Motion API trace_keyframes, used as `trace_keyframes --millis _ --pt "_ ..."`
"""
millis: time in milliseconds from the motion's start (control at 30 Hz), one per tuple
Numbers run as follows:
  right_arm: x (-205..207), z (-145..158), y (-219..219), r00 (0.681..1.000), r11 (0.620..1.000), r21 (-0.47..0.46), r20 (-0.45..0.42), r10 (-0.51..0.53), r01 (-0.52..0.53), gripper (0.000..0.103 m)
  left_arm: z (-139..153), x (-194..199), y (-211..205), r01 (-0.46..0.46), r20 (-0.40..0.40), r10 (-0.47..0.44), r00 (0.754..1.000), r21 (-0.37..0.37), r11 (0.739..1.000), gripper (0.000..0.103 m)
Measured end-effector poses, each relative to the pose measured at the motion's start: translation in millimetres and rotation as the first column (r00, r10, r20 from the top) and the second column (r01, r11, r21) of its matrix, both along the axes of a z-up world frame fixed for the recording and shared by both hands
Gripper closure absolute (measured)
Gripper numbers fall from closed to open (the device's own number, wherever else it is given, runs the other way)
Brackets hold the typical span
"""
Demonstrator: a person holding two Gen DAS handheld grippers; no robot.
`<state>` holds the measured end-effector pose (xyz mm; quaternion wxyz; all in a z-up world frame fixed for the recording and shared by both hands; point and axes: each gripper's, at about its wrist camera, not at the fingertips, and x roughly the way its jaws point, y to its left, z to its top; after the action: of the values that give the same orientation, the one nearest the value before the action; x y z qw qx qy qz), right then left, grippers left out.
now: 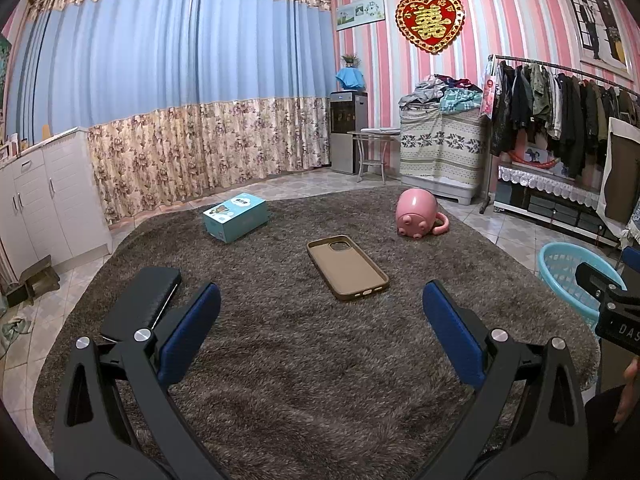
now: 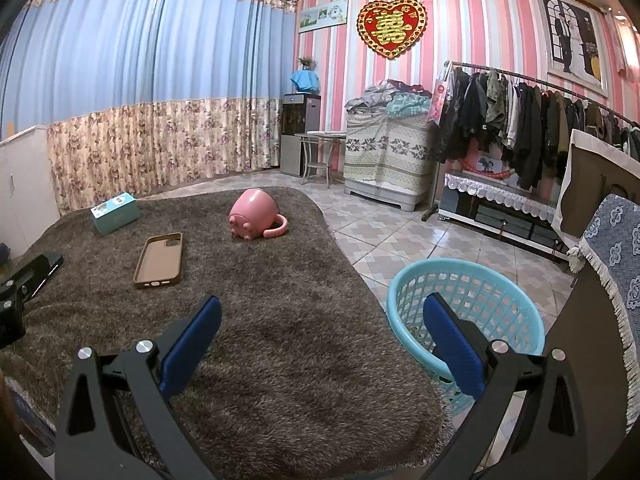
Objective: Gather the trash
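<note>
Left wrist view: both grippers' fingers (image 1: 188, 332) spread wide, empty, above rug (image 1: 300, 360).

A blue curtain (image 1: 160, 60) with a floral lower band covers the far wall, beside a white cabinet (image 1: 44, 196). A red heart decoration (image 1: 430, 20) hangs on striped wallpaper above a loaded clothes rack (image 1: 560, 108). A water dispenser (image 1: 348, 132) stands in the corner

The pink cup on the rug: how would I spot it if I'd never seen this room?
Find the shaggy brown rug covering the floor. Toward its far edge, beyond the brown phone case, the pink cup lies tipped over, its handle touching the rug. It is the only pink, rounded thing there; the teal box nearby is square-edged.
</note>
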<state>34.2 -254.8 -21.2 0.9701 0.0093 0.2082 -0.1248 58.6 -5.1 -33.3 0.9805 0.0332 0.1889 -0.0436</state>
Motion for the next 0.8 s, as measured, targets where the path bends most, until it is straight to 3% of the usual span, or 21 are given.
trace_keyframes --millis 800 --pt "0.1 -0.7 0.5 1.0 1.0 0.001 0.0 -0.001 0.001 0.004 0.9 -0.5 -1.6 0.0 -0.003 0.0 1.0 0.001 1.0 0.005"
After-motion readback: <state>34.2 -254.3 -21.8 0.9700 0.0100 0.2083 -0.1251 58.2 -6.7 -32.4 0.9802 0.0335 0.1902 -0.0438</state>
